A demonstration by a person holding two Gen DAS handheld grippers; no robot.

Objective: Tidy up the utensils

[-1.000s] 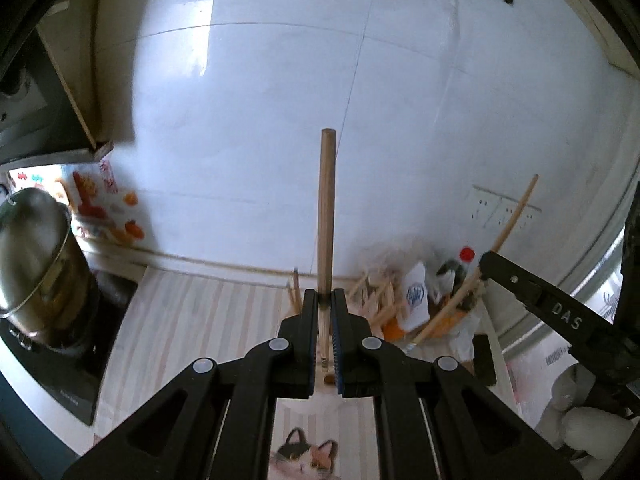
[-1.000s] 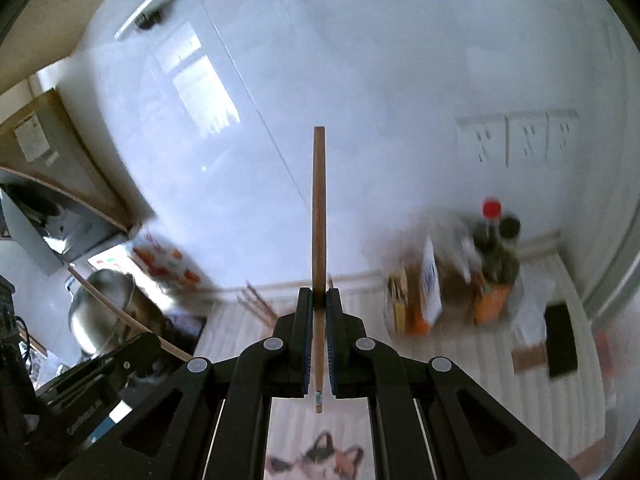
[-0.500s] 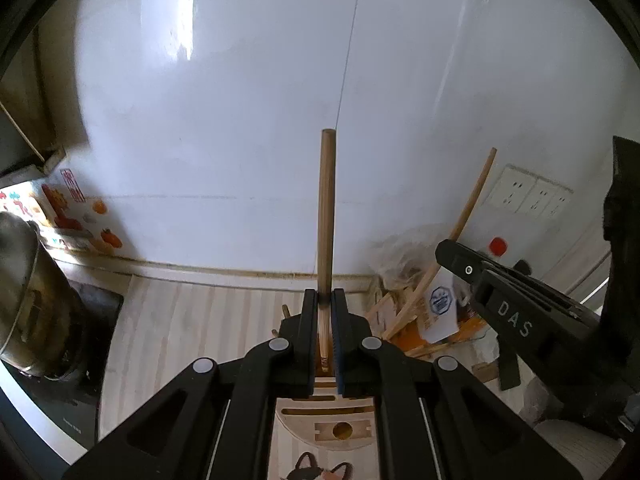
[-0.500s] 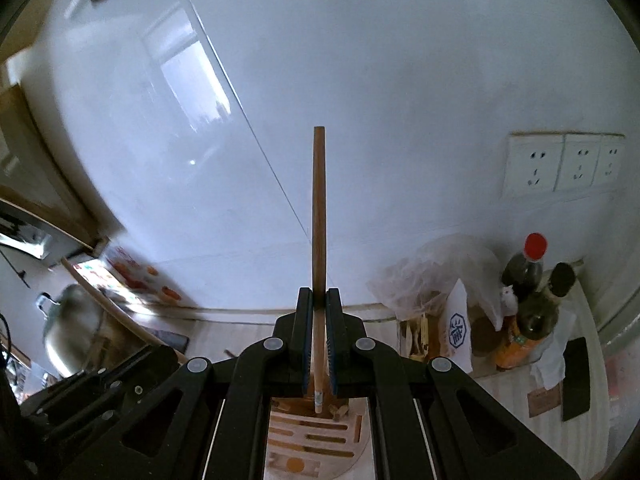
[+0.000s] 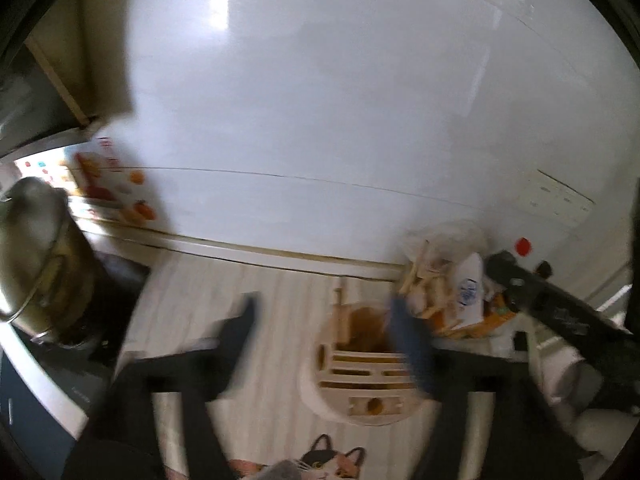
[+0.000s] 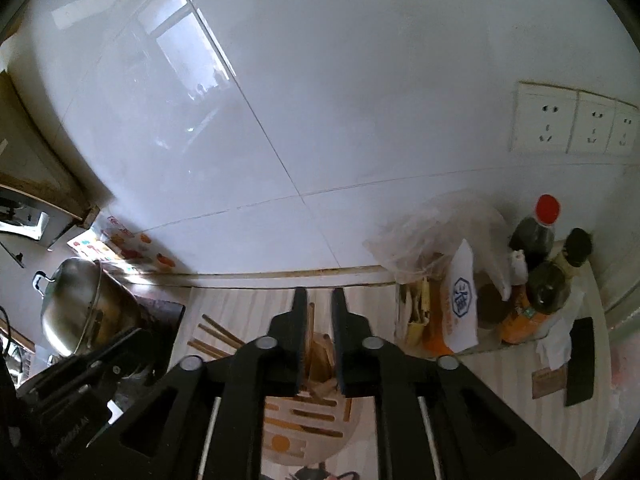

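Since a second ago: both wooden utensils released.
Left gripper [image 5: 320, 312]: fingers opening, empty.
Right gripper [image 6: 320, 308]: fingers opening, handles loose between.
Utensil holder [image 5: 316, 396]: at 6 o'clock, filled.

Steel pot [image 6: 80, 304], sauce bottles [image 6: 534, 236], sockets [image 6: 576, 124]

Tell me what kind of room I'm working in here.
Most likely a home kitchen counter: a steel pot on a cooktop, sauce bottles by the tiled wall, and a wooden utensil holder.
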